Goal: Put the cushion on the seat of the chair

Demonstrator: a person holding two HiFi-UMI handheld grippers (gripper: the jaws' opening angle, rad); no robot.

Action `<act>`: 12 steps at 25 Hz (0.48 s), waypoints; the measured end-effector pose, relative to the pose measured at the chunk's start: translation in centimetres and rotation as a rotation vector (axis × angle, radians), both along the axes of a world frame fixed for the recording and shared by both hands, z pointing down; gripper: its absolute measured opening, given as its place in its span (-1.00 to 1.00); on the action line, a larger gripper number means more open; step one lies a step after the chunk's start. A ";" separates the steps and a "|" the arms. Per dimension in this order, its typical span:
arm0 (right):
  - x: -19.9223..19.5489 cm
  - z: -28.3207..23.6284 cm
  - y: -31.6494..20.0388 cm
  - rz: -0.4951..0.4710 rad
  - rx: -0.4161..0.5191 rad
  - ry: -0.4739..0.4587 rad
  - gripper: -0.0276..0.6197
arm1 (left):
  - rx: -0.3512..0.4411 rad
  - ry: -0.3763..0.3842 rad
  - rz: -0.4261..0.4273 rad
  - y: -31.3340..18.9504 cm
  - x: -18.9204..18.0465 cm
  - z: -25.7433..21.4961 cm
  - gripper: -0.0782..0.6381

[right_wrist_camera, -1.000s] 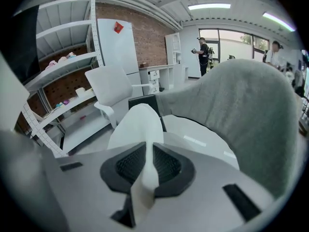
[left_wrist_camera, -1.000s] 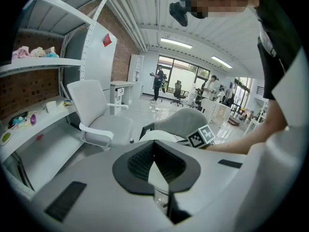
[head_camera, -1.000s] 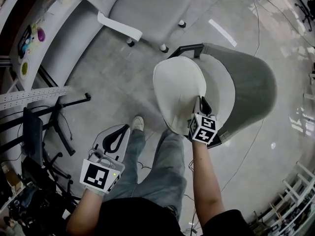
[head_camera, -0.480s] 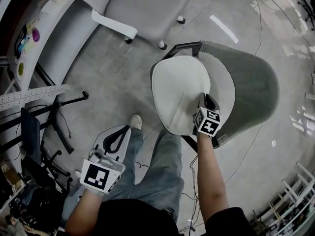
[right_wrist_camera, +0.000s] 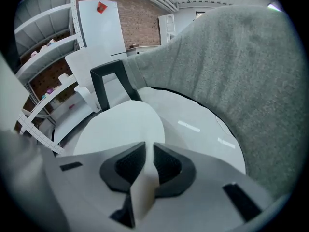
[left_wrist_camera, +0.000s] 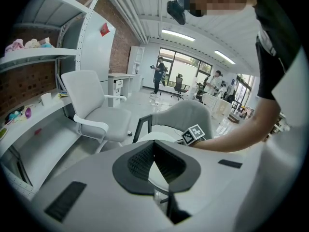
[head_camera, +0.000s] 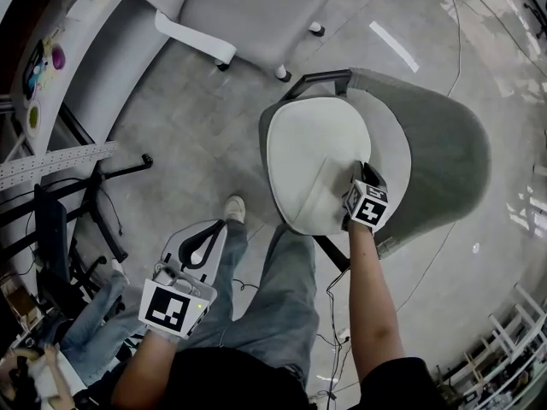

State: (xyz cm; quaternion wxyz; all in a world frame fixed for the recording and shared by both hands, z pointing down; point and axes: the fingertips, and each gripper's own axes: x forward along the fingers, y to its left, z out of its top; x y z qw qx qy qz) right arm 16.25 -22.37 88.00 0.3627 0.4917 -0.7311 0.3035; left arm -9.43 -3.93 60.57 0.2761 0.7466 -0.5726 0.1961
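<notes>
Right gripper [head_camera: 359, 178] pinching the near edge of the white cushion [head_camera: 312, 156]. Grey chair [head_camera: 436, 152] in front, backrest curving round; cushion lying flat on its seat. Left gripper [left_wrist_camera: 153, 149] off to the side, jaws closed on nothing.

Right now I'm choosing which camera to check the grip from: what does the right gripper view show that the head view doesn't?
Right gripper view only: the right gripper pinches a fold of the cushion. Head view only: the left gripper, held low by the person's legs, off the chair. Both: the cushion lying on the chair's seat.
</notes>
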 end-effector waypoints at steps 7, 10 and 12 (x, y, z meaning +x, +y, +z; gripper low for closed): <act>1.6 1.6 -1.0 0.004 -0.004 0.056 -0.84 | -0.019 -0.003 -0.016 0.2 -0.1 0.2 -0.77; 1.6 2.0 -1.2 -0.009 -0.013 0.064 -0.84 | -0.028 -0.005 -0.019 0.4 -0.3 0.6 -0.77; 2.0 2.0 -1.2 0.000 -0.013 0.074 -0.84 | -0.026 -0.004 -0.015 0.4 -0.1 0.7 -0.77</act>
